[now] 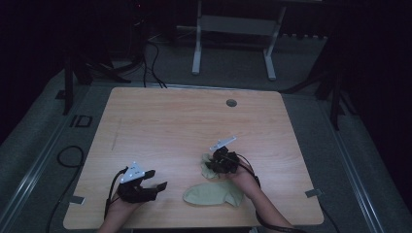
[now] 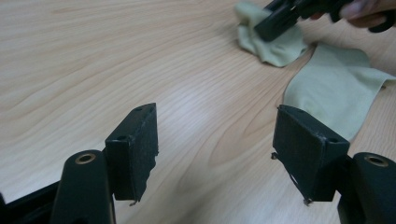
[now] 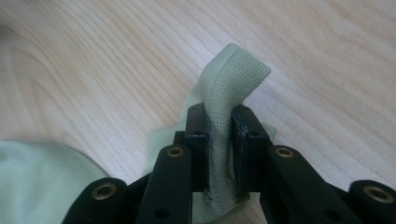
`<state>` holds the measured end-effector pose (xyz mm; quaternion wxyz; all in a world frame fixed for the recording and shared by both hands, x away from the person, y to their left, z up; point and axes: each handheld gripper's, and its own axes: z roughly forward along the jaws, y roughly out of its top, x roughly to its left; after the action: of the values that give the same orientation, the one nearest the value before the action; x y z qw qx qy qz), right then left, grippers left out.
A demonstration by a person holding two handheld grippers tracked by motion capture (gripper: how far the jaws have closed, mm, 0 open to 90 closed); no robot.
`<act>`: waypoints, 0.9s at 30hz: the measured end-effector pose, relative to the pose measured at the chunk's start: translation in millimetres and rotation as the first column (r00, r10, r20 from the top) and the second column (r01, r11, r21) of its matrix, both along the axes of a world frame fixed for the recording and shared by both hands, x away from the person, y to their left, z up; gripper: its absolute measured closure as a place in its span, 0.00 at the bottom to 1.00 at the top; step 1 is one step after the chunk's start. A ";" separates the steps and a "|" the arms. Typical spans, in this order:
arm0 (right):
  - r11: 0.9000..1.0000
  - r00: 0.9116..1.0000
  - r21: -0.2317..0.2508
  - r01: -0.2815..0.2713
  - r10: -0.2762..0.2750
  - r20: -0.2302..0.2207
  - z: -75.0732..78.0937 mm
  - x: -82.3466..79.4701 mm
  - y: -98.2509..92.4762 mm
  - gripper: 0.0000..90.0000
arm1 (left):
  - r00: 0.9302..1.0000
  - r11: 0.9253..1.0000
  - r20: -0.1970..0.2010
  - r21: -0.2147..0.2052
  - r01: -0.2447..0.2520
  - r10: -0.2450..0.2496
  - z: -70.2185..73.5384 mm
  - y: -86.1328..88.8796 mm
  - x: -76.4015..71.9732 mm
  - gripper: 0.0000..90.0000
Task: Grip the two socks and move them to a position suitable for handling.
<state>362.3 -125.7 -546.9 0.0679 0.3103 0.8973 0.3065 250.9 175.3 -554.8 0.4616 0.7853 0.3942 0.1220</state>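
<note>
Two pale green socks lie on the wooden table [image 1: 170, 121]. One sock [image 1: 214, 194] rests flat near the front edge; it is also in the left gripper view [image 2: 334, 88] and in the right gripper view [image 3: 37, 182]. The other, crumpled sock [image 1: 209, 170] lies just beyond it. My right gripper [image 1: 221, 160] is shut on this sock's ribbed cuff [image 3: 229, 79], which stands up between the pads. My left gripper [image 1: 158, 180] hovers over bare wood to the left, open [image 2: 217, 112] with nothing between its fingers, facing the crumpled sock [image 2: 275, 49].
A round grommet [image 1: 231, 103] sits in the table near its far edge. Beyond the table stand a white frame [image 1: 233, 29] and dark stands on a grey floor, with cables [image 1: 68, 158] lying at the left.
</note>
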 end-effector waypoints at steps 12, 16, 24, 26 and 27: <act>0.999 0.998 0.038 0.011 -0.014 0.059 26.0 -0.7 -6.6 0.57 | 0.996 0.997 -0.040 -0.016 0.077 -0.077 5.4 -42.2 37.5 0.35; 0.998 0.998 0.066 0.010 -0.014 0.060 36.2 -5.7 -10.0 0.58 | 0.993 0.994 -0.049 0.000 0.111 -0.111 3.8 -65.0 55.1 0.36; 1.000 0.999 -0.018 -0.002 0.003 0.037 6.7 -9.0 -7.4 0.80 | 0.983 0.979 -0.089 0.106 0.172 -0.163 -7.1 -100.8 85.3 0.51; 1.000 1.000 -0.011 -0.007 0.007 0.023 2.3 -7.9 -9.7 0.88 | 0.979 0.975 -0.101 0.121 0.186 -0.174 -8.9 -106.1 90.3 0.54; 1.000 1.000 -0.011 -0.007 0.007 0.023 2.3 -7.9 -9.7 0.88 | 0.979 0.975 -0.101 0.121 0.186 -0.174 -8.9 -106.1 90.3 0.56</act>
<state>354.3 -135.4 -544.6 0.0788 0.3032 0.8992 0.3056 341.2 69.1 -563.7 0.4006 0.8508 0.3328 0.0695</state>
